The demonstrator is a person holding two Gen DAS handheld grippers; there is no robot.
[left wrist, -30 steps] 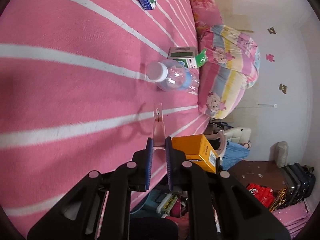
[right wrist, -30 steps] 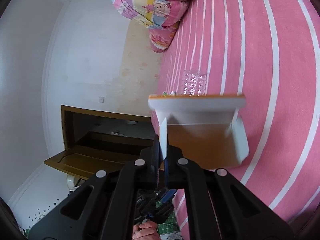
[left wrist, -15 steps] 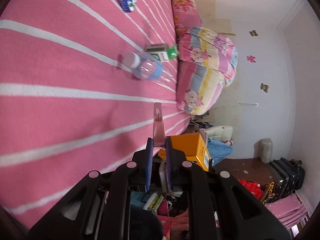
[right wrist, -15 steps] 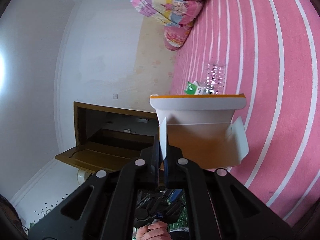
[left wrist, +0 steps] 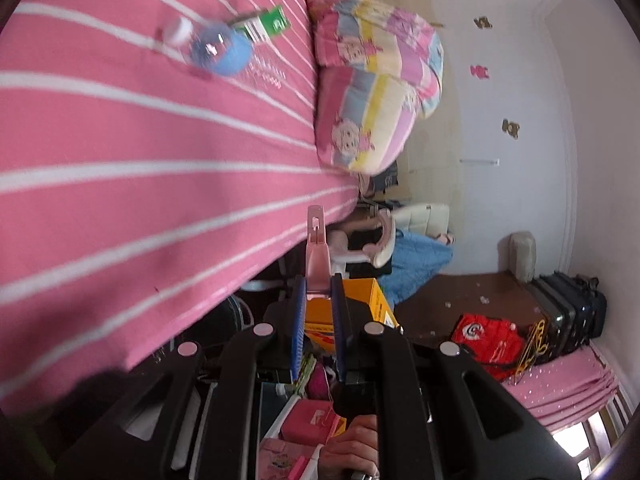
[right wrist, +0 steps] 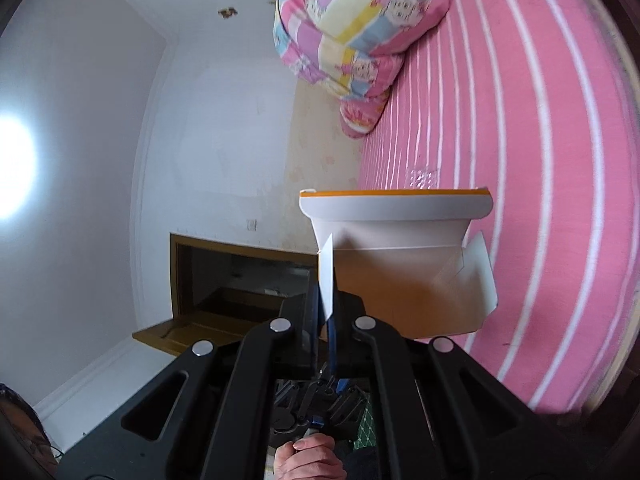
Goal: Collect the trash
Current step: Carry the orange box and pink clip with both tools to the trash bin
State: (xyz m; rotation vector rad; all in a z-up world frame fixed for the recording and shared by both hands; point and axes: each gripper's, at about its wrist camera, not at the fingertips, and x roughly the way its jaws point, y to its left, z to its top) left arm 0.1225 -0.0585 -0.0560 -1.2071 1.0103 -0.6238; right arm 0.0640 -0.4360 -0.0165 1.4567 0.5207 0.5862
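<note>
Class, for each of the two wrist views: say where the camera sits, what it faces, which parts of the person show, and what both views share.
Left wrist: rides the left gripper, shut on a clear plastic strip; faces the bed edge, plastic bottle and room beyond; a hand shows below.
Right wrist: rides the right gripper, shut on the orange box flap; faces wall and bed; a hand shows.
Shared: pink striped bed, folded quilt, orange box.

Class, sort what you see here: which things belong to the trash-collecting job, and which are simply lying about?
Job: clear plastic strip in left gripper; open orange box in right gripper; plastic bottle; green carton.

Lying about: folded quilt; suitcases; red bag.
</note>
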